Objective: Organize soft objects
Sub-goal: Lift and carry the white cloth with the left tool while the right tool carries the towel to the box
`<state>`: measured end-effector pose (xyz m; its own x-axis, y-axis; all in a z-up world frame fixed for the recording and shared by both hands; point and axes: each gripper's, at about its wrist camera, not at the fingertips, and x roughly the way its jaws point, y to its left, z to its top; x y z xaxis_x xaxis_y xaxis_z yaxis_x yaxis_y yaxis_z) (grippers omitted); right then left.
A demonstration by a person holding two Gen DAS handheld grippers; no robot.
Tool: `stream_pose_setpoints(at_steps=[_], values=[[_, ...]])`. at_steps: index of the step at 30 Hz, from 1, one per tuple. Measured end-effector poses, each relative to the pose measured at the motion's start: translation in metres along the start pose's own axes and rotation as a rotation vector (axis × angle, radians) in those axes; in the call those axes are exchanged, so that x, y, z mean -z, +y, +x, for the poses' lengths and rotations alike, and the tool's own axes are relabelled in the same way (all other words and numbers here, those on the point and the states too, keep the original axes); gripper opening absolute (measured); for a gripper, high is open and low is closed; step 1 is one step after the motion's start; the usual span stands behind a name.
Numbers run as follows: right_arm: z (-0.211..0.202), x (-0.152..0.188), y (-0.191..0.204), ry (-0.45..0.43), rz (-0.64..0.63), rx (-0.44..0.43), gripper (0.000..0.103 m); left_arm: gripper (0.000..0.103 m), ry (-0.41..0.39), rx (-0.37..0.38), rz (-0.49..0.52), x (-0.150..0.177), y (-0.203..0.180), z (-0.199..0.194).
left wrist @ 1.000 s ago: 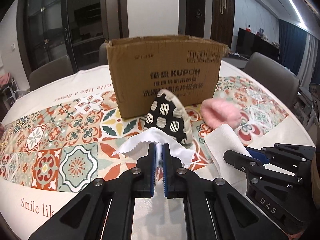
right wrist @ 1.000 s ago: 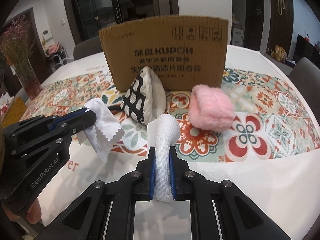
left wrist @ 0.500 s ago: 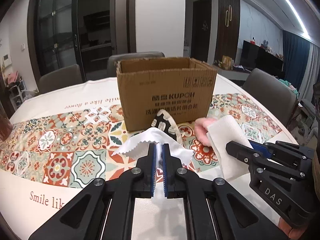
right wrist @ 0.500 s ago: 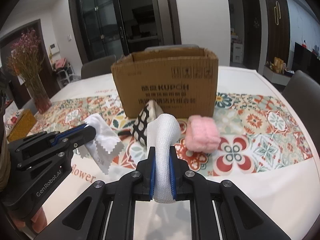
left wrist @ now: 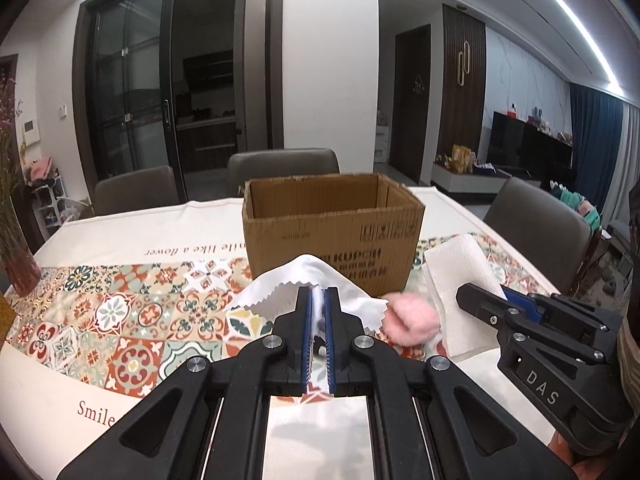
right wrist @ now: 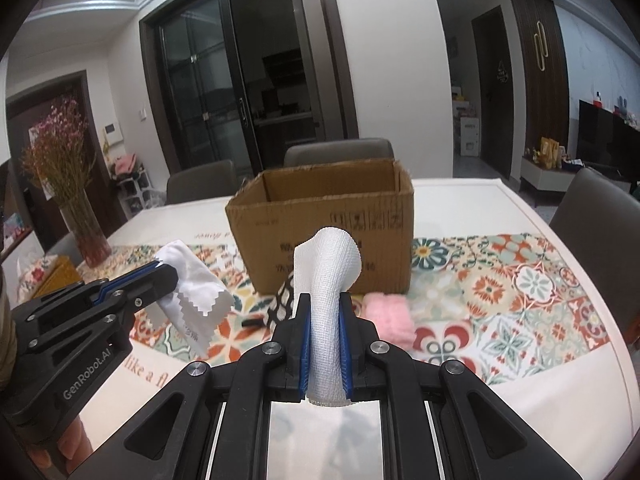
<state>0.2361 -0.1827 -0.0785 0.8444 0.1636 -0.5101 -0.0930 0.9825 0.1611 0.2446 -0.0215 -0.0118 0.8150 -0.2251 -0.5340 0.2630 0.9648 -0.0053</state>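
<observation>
Two cloths lifted, none boxed yet.
Left gripper (left wrist: 318,296) pinches the white cloth (left wrist: 308,280), right gripper (right wrist: 325,308) the gauze (right wrist: 326,272), near the box (right wrist: 320,216) (seemingly empty); pink puff (right wrist: 388,312) and patterned pouch (right wrist: 285,300) remain on the table.

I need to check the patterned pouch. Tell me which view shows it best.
Right wrist view: part of the black-and-white pouch peeks out beside the gauze, in front of the box. The left wrist view hides it behind the cloth.

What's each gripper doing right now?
Left gripper: shut on the zigzag-edged white cloth.
Right gripper: shut on the white gauze cloth.
</observation>
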Motion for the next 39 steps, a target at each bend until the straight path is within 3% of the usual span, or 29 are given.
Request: stream_pose_setpoints(at_steps=[27, 39], values=[[0.006, -0.074, -0.015, -0.168, -0.007, 0.041, 0.013, 0.008, -0.126, -0.025, -0.037, -0.073, 0.003, 0.021], [0.036, -0.108, -0.017, -0.200, -0.027, 0.038, 0.013, 0.008, -0.143, -0.026, -0.032, -0.102, 0.012, 0.055]])
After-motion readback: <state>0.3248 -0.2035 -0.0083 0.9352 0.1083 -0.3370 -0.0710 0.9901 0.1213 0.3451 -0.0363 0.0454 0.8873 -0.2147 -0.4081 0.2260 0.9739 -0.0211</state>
